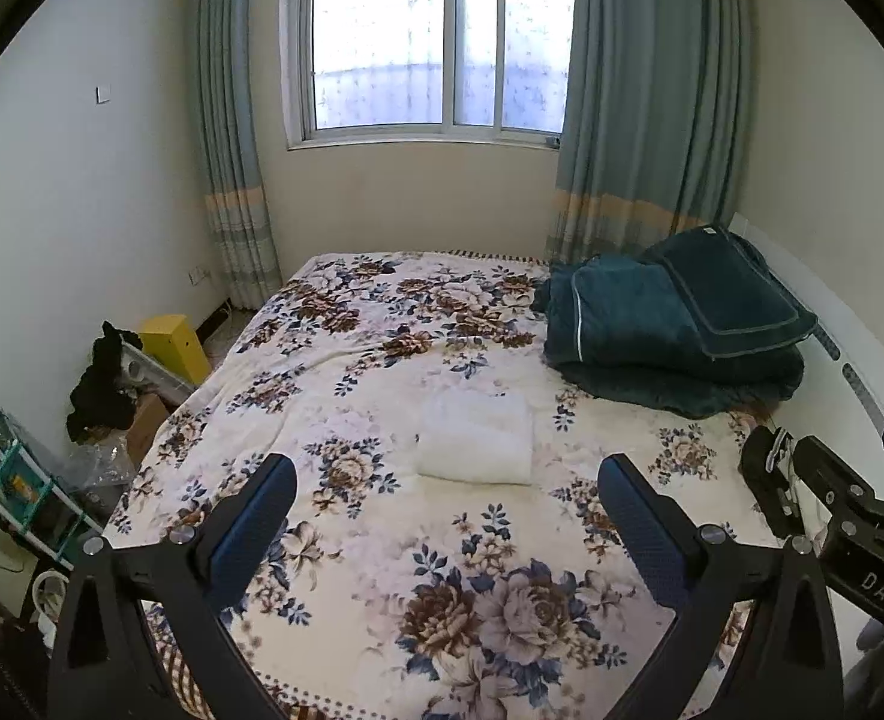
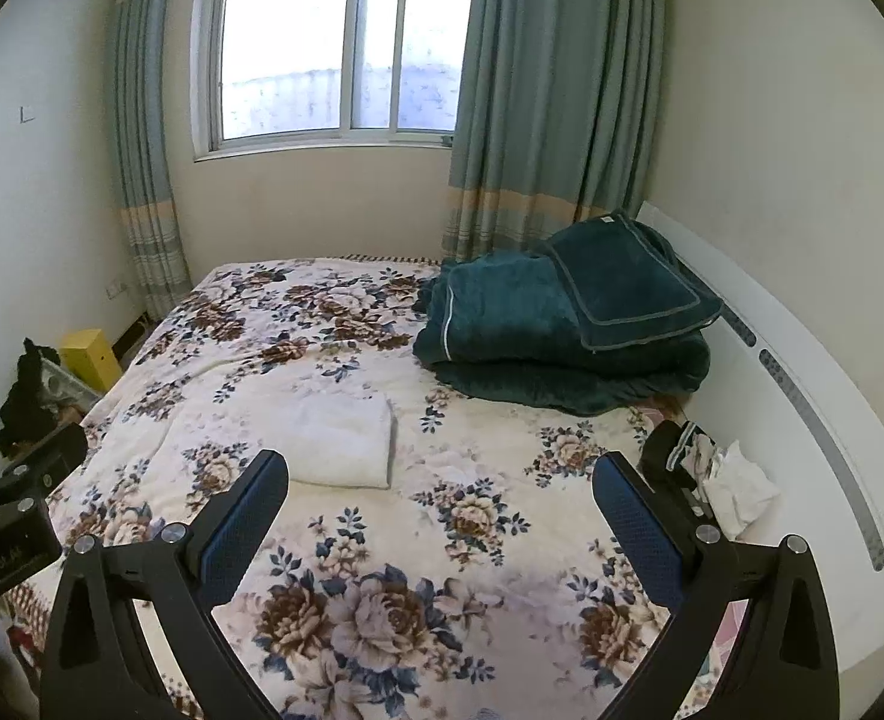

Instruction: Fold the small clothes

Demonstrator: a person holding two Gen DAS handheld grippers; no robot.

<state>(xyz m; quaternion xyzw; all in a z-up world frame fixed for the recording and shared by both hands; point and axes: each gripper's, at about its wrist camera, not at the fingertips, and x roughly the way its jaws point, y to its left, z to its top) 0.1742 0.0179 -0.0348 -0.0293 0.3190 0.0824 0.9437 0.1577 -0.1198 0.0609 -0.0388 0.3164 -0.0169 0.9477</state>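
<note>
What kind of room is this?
Most likely a bedroom. There is a bed with a flowery cover, a folded green blanket on it, and a window with curtains.

A white cloth (image 1: 475,443) lies folded into a neat flat rectangle on the floral bedspread (image 1: 382,540), mid-bed.

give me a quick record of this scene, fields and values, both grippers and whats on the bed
left gripper: open, holding nothing, above the bed
right gripper: open, holding nothing, above the bed
white folded cloth: lies flat near the middle of the floral bedspread, apart from both grippers
green blanket: folded pile at the far right of the bed, by the headboard
small pile of clothes: white and dark pieces, on the right edge of the bed by the headboard
window: behind the bed, curtains drawn aside
task state: one cloth looks folded
</note>
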